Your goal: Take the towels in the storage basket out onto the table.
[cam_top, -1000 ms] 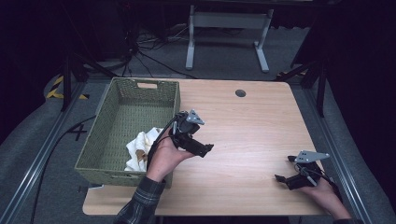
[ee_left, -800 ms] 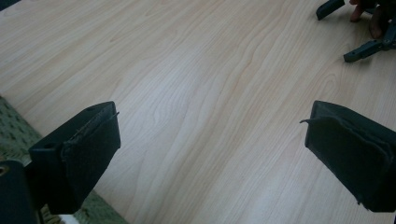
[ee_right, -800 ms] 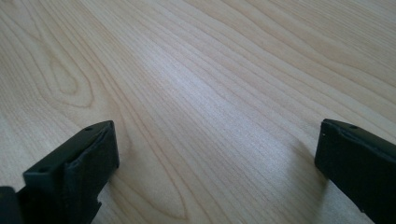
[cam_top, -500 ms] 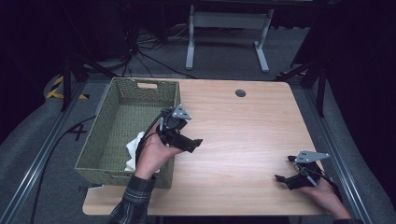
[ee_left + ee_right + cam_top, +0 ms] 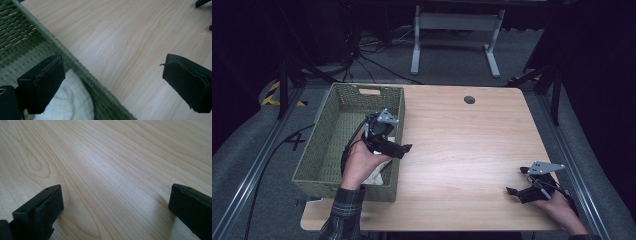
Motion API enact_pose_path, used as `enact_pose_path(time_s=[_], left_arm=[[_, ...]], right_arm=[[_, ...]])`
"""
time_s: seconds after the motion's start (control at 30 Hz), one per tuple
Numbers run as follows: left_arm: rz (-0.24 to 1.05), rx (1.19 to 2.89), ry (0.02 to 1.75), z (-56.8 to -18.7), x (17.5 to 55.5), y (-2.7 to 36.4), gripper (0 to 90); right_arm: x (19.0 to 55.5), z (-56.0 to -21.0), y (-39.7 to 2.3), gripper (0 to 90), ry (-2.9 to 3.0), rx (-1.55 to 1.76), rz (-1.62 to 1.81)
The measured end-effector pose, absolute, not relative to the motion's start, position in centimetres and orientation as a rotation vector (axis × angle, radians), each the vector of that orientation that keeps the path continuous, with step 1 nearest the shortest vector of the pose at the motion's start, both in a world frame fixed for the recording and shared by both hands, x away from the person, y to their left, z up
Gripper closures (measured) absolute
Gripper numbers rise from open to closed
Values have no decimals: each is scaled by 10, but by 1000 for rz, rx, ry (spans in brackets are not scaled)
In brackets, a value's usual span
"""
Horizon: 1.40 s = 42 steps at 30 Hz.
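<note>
A green woven basket [image 5: 337,125] stands on the left part of the wooden table [image 5: 462,135]. A white cloth [image 5: 70,102] lies in its near right corner, partly hidden under the person's hand in the high view [image 5: 377,175]. My left gripper [image 5: 399,148] hovers over the basket's right rim [image 5: 82,71], open and empty, one jaw over the cloth and the other over bare table. My right gripper [image 5: 518,192] rests low on the table near the front right corner, open with nothing between its jaws [image 5: 112,205].
A small dark round grommet [image 5: 469,99] sits near the table's far edge. Beyond the table a white metal stand [image 5: 457,30] and cables lie on the grey floor. Black rails run along both sides.
My left gripper has moved left, from over the table to above the basket's right rim and the cloth. The right gripper has stayed in place.
</note>
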<state>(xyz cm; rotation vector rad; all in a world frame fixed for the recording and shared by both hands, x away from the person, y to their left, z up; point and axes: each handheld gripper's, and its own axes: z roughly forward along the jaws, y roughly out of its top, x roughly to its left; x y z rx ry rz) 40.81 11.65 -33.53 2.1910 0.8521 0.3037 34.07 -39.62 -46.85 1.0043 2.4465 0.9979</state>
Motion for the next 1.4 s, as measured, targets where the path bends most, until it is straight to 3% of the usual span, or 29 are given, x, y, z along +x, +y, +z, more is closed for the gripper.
enact_pose_path(time_s=[0.5,1.4], left_arm=[[349,2177,978,-344,411,157,61],[332,2292,1052,-391,418,166,68]], right_arm=[[341,-468,-396,0,2447,1006,998],[341,-469,-396,0,2447,1006,998]])
